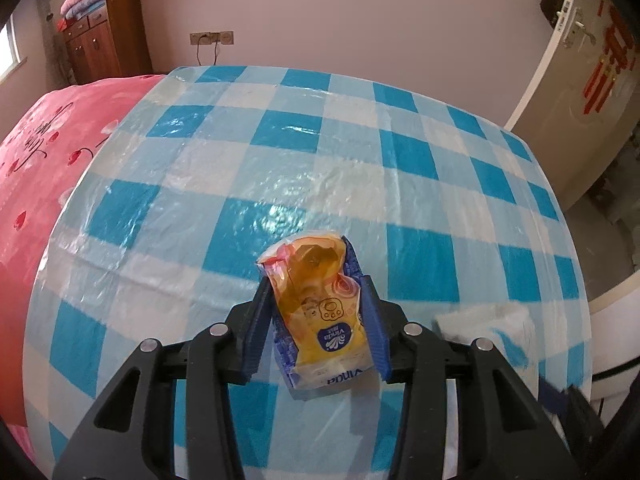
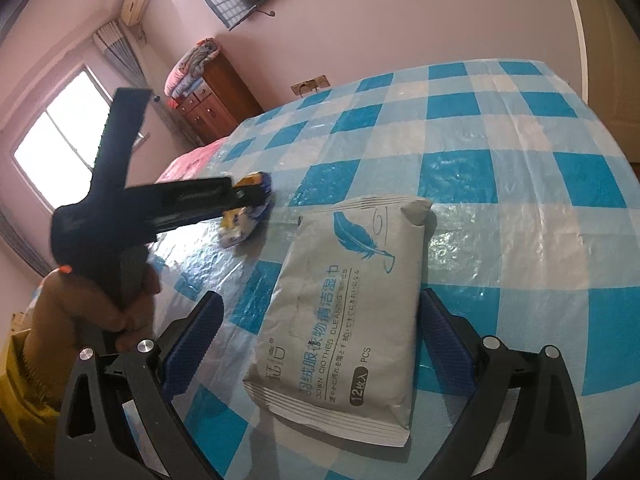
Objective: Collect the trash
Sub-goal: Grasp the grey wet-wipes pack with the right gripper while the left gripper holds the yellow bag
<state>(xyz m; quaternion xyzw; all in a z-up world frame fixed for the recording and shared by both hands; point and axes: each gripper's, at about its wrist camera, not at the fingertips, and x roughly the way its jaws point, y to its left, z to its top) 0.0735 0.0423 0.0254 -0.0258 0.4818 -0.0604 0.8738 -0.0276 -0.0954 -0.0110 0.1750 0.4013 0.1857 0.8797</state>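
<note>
Two pieces of trash are in play on the checked tablecloth. The left gripper is clenched on a small yellow tissue packet, its blue pads pressing both sides of the crumpled wrapper, and the packet looks just above the cloth or barely touching it; I cannot tell which. The right gripper stands released, its jaws wide on either side of a grey wet-wipe pack that lies flat on the table, with the pads not touching it. The first risk, in my judgement, is the thin, slippery film of the tissue packet: the pads hold it near its middle, the lower end hangs free, and a quick swing could let it slide out. The second risk is the wet-wipe pack, which is wide and flat; if the right jaws close on its edges it may buckle or slip forward on the glossy cloth instead of being lifted. The two tools are also near each other, so a careless move could knock them together. No bin or bag for the trash shows in either view, so where the things must go is unknown. In the right wrist view the left tool is blurred and covers most of the packet, and the hand holding it is partly cut off.
</note>
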